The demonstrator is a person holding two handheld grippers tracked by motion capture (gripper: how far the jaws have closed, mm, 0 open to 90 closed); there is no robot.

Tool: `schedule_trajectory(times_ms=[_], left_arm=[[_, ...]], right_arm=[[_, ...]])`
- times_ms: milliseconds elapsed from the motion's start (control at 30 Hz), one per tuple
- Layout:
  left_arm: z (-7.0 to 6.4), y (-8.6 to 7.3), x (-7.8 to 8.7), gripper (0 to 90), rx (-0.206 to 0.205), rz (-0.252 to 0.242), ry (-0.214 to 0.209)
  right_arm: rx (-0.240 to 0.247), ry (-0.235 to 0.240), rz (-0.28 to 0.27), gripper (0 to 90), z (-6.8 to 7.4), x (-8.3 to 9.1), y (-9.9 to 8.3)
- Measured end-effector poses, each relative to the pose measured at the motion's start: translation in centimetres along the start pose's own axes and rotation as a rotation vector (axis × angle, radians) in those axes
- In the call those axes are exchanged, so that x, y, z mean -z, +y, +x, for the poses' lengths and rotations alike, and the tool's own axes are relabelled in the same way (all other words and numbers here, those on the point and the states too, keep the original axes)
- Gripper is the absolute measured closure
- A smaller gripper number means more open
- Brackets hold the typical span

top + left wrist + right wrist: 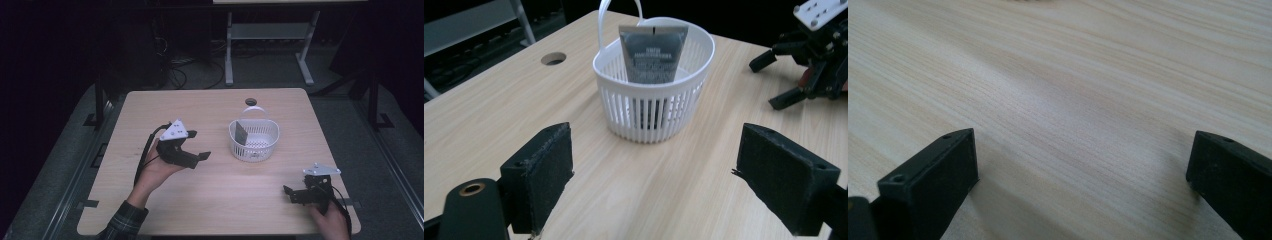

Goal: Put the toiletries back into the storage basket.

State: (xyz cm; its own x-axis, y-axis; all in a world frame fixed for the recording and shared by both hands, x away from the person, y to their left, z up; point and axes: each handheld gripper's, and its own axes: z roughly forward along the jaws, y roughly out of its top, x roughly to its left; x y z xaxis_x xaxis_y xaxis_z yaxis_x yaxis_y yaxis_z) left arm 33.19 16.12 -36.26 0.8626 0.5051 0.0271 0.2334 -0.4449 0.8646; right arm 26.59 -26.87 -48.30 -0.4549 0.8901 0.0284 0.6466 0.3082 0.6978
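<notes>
1. High view: a white slotted plastic basket with an upright handle [253,139] stood on the pale wooden table [210,200], right of centre, with a dark grey flat tube [241,132] leaning inside against its left wall. The left gripper [198,145] was held above the table just left of the basket, jaws spread wide and empty. The right gripper [290,192] sat low near the table's front right corner, jaws apart, holding nothing.

2. Left gripper view: the wide-open jaws framed the basket [651,102] ahead; the tube [651,55] stood upright in it. The right gripper [774,80] showed farther off.

3. Right gripper view: the jaws stood wide apart over bare table [1073,100].
</notes>
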Motion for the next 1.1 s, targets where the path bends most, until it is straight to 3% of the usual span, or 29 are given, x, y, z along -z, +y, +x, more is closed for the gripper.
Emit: schedule_trajectory(times_ms=[833, 1100], left_arm=[[-1.3, -8.0, 4.8, 14.2, 0.029, 0.028, 0.093], [-0.8, -11.3, 5.6, 14.2, 0.073, 0.073, 0.133]], right_arm=[[-0.001, -0.001, 0.001, 0.0, 0.0, 0.0, 0.0], [-0.001, -0.002, 0.0, 0.0, 0.0, 0.0, 0.0]])
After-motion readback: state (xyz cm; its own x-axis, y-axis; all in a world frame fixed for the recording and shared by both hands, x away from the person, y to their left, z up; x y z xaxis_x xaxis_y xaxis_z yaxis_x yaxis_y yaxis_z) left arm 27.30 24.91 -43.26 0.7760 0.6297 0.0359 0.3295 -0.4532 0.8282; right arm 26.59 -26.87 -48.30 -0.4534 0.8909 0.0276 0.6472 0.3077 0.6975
